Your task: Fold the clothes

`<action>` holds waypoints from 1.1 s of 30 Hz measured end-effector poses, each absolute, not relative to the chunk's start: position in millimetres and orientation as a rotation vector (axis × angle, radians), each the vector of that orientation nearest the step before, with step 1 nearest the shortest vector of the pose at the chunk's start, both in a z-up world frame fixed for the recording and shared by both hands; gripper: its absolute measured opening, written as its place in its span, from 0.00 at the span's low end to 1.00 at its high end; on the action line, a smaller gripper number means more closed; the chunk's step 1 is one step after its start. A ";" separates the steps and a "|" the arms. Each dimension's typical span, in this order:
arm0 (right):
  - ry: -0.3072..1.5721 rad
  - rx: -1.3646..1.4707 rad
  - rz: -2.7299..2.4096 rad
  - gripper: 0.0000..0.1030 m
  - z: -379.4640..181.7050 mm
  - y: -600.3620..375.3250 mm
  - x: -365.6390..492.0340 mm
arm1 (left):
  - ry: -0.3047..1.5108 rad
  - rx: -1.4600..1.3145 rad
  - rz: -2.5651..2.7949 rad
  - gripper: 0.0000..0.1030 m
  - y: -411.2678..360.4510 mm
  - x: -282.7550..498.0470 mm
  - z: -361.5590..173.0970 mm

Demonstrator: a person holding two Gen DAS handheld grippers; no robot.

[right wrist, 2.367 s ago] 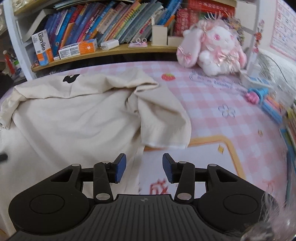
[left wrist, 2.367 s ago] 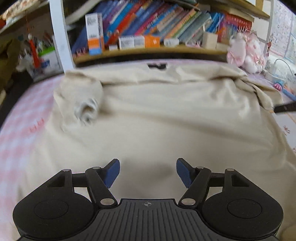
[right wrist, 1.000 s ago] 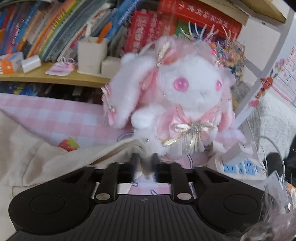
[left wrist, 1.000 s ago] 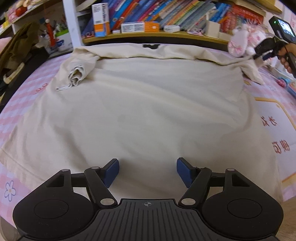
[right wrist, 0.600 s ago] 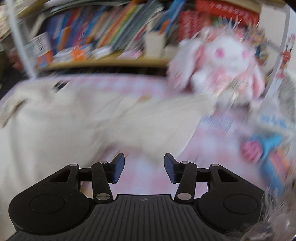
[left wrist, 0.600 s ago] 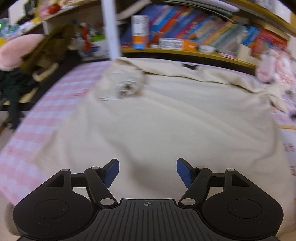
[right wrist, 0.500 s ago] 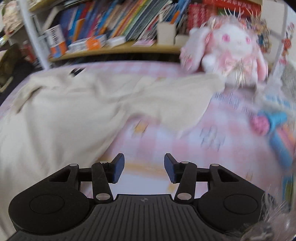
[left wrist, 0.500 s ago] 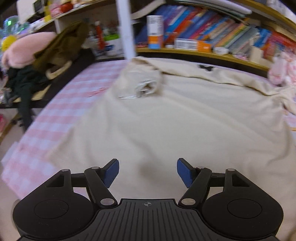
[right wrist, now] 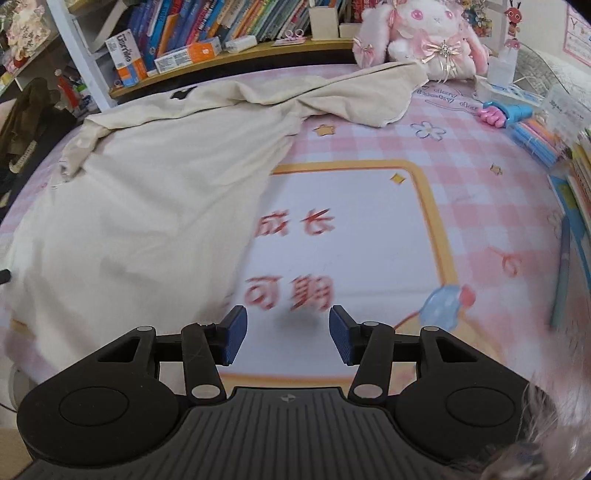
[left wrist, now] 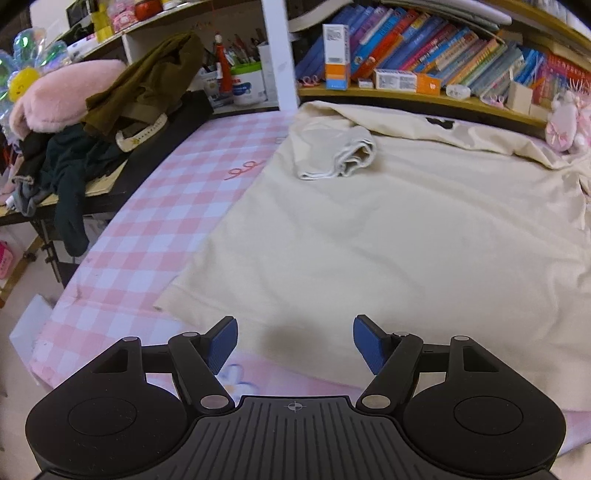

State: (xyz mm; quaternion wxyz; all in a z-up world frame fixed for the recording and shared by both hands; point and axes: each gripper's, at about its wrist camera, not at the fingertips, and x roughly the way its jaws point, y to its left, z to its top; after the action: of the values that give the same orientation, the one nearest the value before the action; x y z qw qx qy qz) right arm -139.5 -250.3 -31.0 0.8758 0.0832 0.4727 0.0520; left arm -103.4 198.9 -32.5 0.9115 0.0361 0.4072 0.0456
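My left hand-held gripper (left wrist: pixel 295 341) and right hand-held gripper (right wrist: pixel 288 334) hang released, empty. The cream T-shirt (left wrist: pixel 388 229) lies spread on the pink-checked counter (left wrist: pixel 177 206), one sleeve (left wrist: pixel 334 157) bunched. I judge that bunched sleeve could trap a crooked fold.

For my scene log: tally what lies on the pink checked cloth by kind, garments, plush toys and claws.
Garments: 1, cream cotton T-shirt
Plush toys: 1, pink-and-white rabbit plush
Claws: 2, left claw, right claw, both open above the pink checked cloth
Total: 4

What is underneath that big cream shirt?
The cream cotton shirt lies on a pink checked tablecloth with a printed panel. Whatever lies under the shirt's middle is covered.
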 end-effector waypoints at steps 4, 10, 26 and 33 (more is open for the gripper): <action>0.992 0.194 0.099 0.46 -32.1 -223.1 -160.1 | 0.820 0.026 0.101 0.69 231.5 -104.1 -28.5; 0.993 0.225 0.008 0.44 -43.2 -191.5 -180.0 | 0.812 -0.003 0.149 0.68 284.0 -86.7 -32.5; 0.966 0.039 -0.194 0.02 -41.4 -205.7 -193.9 | 0.926 -0.064 -0.126 0.06 267.6 -141.6 -47.3; 0.985 0.011 -0.184 0.02 -40.4 -207.3 -199.2 | 0.936 -0.086 -0.153 0.06 265.3 -162.5 -42.5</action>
State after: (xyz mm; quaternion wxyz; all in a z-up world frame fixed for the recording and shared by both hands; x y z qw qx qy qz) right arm -199.2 -207.3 -40.4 0.8772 0.0054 0.4720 -0.0882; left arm -162.5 265.3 -42.5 0.8888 -0.0416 0.4505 -0.0737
